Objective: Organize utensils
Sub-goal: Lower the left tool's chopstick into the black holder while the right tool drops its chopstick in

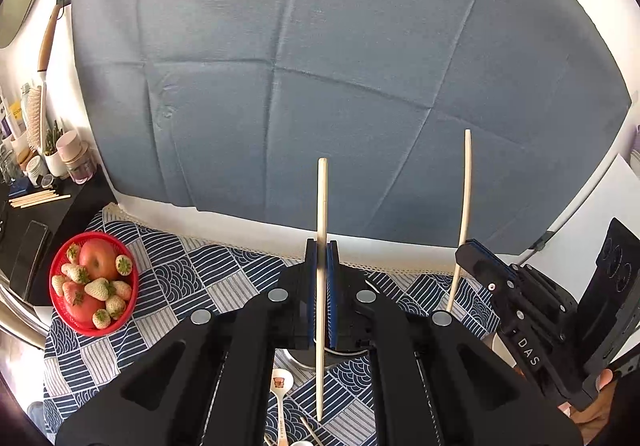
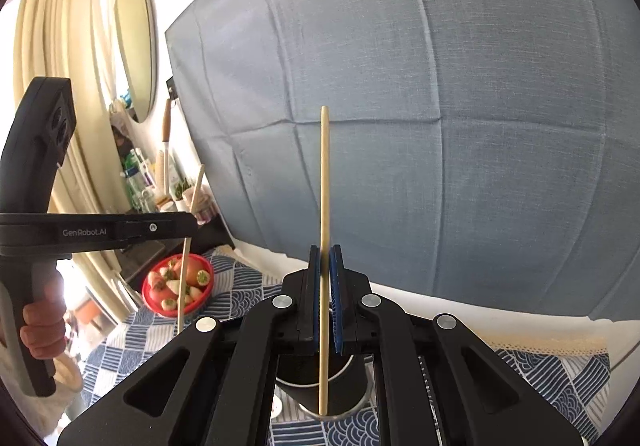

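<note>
Your left gripper (image 1: 322, 246) is clamped on one upright chopstick (image 1: 322, 266), your right gripper (image 2: 325, 250) pinches the other chopstick (image 2: 324, 226) above the dark cup (image 2: 352, 386). Thin pinch, so either stick may pivot or slip. The right tip could catch the cup rim and tip it; the spoon (image 1: 280, 386) lies just below.

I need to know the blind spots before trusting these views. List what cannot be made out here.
- Black cup: right wrist view, the right gripper hides most of it; contents unseen.
- Spoon: left wrist view, handle cut off by the bottom edge, bowl partly under the left gripper.
- Shelf bottles: left wrist view, too small and distorted at the rim to identify.
- Right chopstick: its lower end in the cup is hidden by the gripper.
</note>
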Motion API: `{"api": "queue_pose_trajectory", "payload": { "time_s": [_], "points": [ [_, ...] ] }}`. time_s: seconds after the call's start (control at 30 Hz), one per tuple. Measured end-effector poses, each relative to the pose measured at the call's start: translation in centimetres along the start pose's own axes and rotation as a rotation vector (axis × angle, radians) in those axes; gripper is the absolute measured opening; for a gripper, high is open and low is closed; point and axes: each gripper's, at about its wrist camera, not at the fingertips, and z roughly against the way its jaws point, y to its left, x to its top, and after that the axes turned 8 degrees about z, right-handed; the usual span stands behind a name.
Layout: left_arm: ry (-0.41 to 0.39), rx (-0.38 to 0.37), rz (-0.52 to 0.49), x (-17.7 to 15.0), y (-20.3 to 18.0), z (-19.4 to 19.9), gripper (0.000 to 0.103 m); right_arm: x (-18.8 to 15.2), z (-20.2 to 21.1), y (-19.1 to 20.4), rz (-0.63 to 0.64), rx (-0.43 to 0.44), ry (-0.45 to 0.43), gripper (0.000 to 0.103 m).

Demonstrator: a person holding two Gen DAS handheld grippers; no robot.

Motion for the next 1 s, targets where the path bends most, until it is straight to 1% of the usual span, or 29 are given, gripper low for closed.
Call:
{"api": "queue_pose_trajectory", "payload": {
  "time_s": [0.13, 0.2, 0.27, 0.37, 0.5, 0.57, 0.7, 0.77, 0.9, 1.0],
  "points": [
    [0.0, -0.062, 0.0, 1.2, -0.5, -1.4, 0.005, 0.3, -1.2, -0.2, -0.005, 0.007, -0.019, 0.005],
    [-0.02, -0.1, -0.007, 1.6, -0.7, -2.0, 0.005, 0.4, -1.8, -0.2, -0.002, 0.01, -0.031, 0.005],
    [-0.052, -0.122, -0.026, 1.9, -0.9, -2.7, 0.005, 0.3, -2.5, -0.1, 0.003, 0.007, -0.039, 0.005],
    [-0.062, -0.171, -0.028, 1.9, -0.9, -4.1, 0.005, -0.3, -3.9, -0.2, -0.008, 0.024, -0.022, 0.005],
    [-0.084, -0.19, -0.035, 1.5, -0.4, -5.7, 0.005, -1.5, -5.3, -0.2, -0.005, 0.019, 0.017, 0.005],
    [-0.079, -0.204, -0.031, 1.4, -0.1, -6.8, 0.005, -2.1, -5.7, -0.3, -0.002, 0.022, 0.036, 0.005],
    [-0.073, -0.208, -0.043, 0.3, 0.2, -8.3, 0.005, -2.9, -6.2, -0.5, 0.002, 0.015, 0.063, 0.005],
    [-0.085, -0.2, -0.061, -0.5, 0.3, -8.5, 0.005, -3.1, -6.4, -0.7, -0.009, 0.015, 0.073, 0.006],
    [-0.101, -0.215, -0.088, -2.1, 0.8, -8.2, 0.005, -3.4, -6.3, -0.7, -0.002, 0.008, 0.085, 0.007],
    [-0.118, -0.203, -0.096, -3.0, 1.2, -7.9, 0.005, -3.5, -6.0, -0.5, 0.012, 0.006, 0.09, 0.007]
  ]
}}
